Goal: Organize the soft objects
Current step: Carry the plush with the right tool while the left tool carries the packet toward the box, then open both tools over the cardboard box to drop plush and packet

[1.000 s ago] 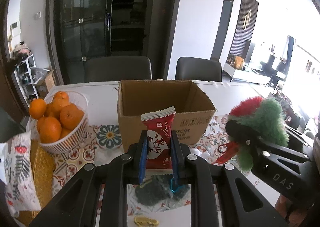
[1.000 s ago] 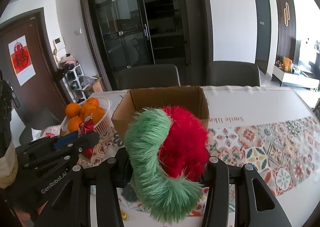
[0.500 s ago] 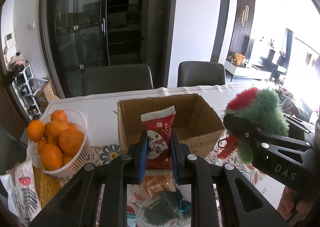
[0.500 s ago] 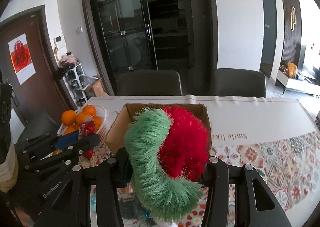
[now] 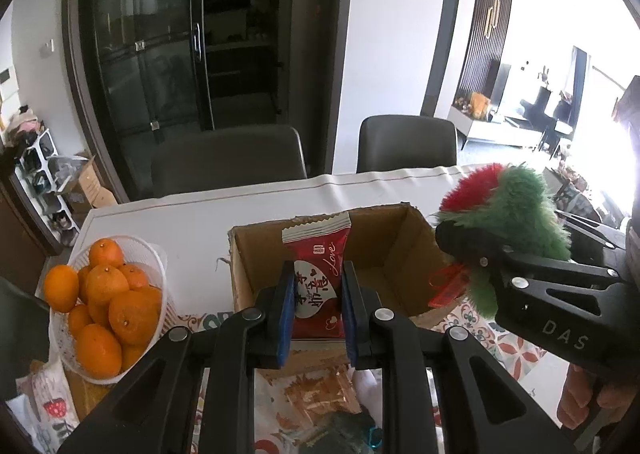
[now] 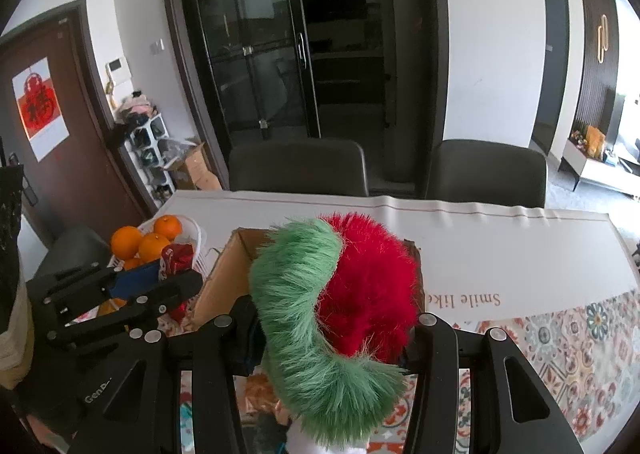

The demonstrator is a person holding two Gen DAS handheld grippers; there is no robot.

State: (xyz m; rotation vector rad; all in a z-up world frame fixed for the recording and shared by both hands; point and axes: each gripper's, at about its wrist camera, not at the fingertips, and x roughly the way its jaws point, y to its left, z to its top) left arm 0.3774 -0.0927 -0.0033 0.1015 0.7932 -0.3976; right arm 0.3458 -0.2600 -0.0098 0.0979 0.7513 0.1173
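Observation:
A red snack packet (image 5: pixel 318 286) stands upright between the blue pads of my left gripper (image 5: pixel 316 286), which is shut on it just in front of the open cardboard box (image 5: pixel 392 254). My right gripper (image 6: pixel 332 334) is shut on a furry red and green plush (image 6: pixel 340 306), held over the box's near right corner. In the left wrist view the plush (image 5: pixel 516 210) and the right gripper (image 5: pixel 460 250) sit at the right. In the right wrist view the left gripper (image 6: pixel 160 278) with its packet (image 6: pixel 178 256) is left of the box (image 6: pixel 222 286). The box floor looks bare.
A white basket of oranges (image 5: pixel 108 294) stands left of the box. An orange snack bag (image 5: pixel 320 390) and a dark green item (image 5: pixel 344 434) lie on the patterned cloth (image 6: pixel 580 338) below the grippers. Two dark chairs (image 5: pixel 228 162) stand behind the table.
Both grippers have moved forward toward the box, each keeping its grip. The box's inside now shows, and the loose items on the cloth have slid down under the fingers.

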